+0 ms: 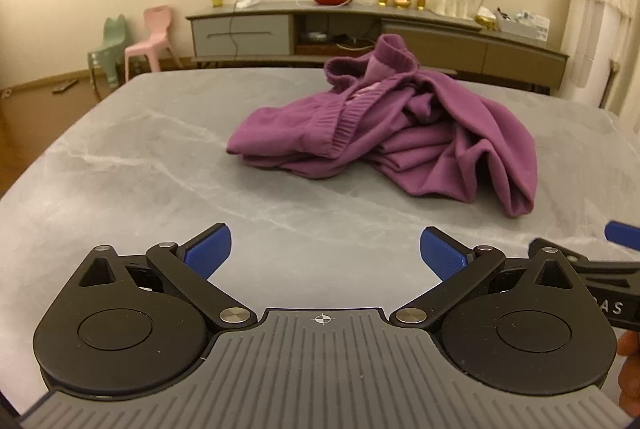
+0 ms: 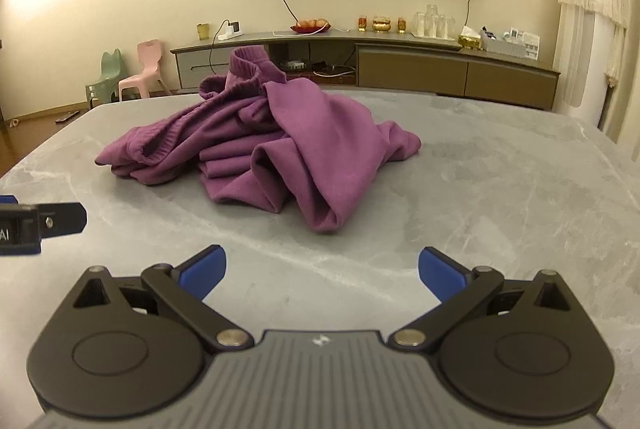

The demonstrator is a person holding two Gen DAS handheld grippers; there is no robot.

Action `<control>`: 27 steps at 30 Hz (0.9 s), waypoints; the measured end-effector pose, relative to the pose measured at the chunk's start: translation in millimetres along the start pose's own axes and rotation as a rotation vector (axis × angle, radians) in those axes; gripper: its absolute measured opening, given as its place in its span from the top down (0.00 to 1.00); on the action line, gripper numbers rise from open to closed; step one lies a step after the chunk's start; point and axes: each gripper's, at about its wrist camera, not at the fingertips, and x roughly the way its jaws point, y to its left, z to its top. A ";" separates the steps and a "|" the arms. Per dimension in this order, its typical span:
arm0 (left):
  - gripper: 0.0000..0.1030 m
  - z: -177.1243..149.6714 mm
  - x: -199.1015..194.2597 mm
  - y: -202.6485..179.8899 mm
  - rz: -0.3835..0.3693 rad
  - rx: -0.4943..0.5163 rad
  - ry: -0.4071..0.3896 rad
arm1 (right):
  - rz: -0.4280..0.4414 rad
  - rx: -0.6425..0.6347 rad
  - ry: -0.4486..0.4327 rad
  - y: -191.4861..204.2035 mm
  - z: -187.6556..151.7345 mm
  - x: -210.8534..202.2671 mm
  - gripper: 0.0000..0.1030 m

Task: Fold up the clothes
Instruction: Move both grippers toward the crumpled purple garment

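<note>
A crumpled purple garment (image 1: 384, 133) with ribbed cuffs lies in a heap on the grey marble table (image 1: 140, 157). My left gripper (image 1: 325, 253) hovers over the near part of the table, short of the heap, jaws wide open with nothing between the blue pads. In the right wrist view the same purple garment (image 2: 280, 137) sits ahead and slightly left. My right gripper (image 2: 322, 271) is also open and empty, just short of the cloth's nearest fold. The right gripper shows at the left view's right edge, and the left gripper at the right view's left edge.
Bare grey table (image 2: 500, 189) surrounds the heap on all sides. Beyond the far edge stand a long low cabinet (image 2: 400, 65) with glasses and a fruit bowl, a pink chair (image 1: 150, 33) and a green chair (image 1: 106, 45). A hand (image 1: 630, 369) shows at the lower right.
</note>
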 end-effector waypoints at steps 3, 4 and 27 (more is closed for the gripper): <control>0.09 0.3 1.2 -0.1 -0.017 -0.017 0.016 | 0.002 0.005 0.011 -3.1 2.6 3.6 0.00; 0.09 0.5 1.5 -0.2 -0.022 -0.023 0.022 | 0.003 0.006 0.014 -4.2 3.5 4.7 0.00; 0.61 0.3 -7.2 -23.1 -0.180 0.016 0.065 | 0.035 -0.012 -0.029 -3.6 6.5 -8.3 0.31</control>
